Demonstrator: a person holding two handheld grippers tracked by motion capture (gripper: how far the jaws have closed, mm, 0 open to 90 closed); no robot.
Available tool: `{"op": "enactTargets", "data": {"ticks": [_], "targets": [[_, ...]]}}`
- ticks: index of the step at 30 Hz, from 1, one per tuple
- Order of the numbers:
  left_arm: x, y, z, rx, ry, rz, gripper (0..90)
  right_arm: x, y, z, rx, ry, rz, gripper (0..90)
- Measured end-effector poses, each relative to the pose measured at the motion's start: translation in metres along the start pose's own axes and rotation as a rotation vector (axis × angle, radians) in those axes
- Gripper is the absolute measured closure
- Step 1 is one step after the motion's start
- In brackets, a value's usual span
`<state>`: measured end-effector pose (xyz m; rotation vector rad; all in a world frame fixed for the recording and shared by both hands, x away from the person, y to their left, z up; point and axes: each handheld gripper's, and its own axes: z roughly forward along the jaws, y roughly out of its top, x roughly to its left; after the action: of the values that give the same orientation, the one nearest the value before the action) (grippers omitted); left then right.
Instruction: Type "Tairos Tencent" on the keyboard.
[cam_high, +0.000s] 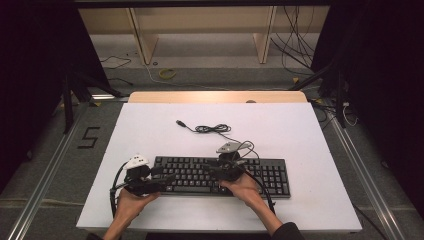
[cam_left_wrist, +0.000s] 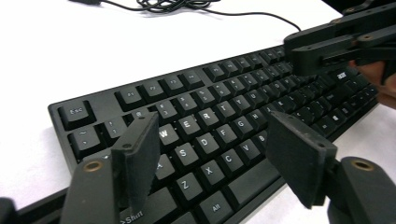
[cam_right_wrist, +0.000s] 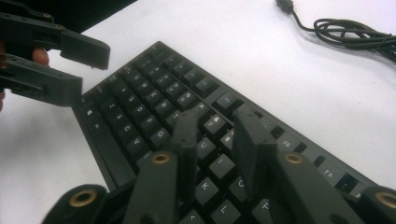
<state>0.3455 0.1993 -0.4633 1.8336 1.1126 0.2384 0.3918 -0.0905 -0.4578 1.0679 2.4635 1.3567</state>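
On the white table (cam_high: 150, 125), seen from the high view, a black keyboard (cam_high: 270, 175) lies lengthwise toward the 6 o'clock edge, its keys facing up. Its thin cable (cam_high: 212, 129) trails off toward 12 o'clock, bunches into a loose coil and ends in a plug at about 11 o'clock of the coil. At 9 o'clock of the keyboard the left gripper (cam_high: 167, 178) reaches in over the board's left end; in its own view the left gripper (cam_left_wrist: 215, 154) has its jaws spread wide above the letter keys, with nothing pinched between them. At the middle of the keyboard the right gripper (cam_high: 209, 166) hovers over the keys; in its own view the right gripper (cam_right_wrist: 215, 135) holds its jaws narrowly apart above the keys, gripping nothing.
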Motion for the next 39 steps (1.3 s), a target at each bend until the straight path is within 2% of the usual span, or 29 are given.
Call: {"op": "enactTargets", "data": {"ticks": [11, 17, 29, 39], "targets": [[-0.004, -0.001, -0.003, -0.027, -0.021, 0.004, 31.2, -0.001, -0.001, 0.004, 0.016, 0.002, -0.001, 84.6], [-0.005, -0.002, -0.006, -0.048, -0.014, 0.008, 29.3, 0.0, -0.002, 0.007, 0.035, -0.012, -0.007, 89.8], [-0.007, -0.003, -0.009, -0.057, -0.024, 0.002, 28.8, 0.001, -0.005, 0.016, 0.082, -0.039, -0.011, 90.0], [-0.006, -0.003, -0.01, -0.05, -0.023, 0.004, 28.4, 0.0, -0.007, 0.02, 0.101, -0.047, -0.008, 90.0]]}}
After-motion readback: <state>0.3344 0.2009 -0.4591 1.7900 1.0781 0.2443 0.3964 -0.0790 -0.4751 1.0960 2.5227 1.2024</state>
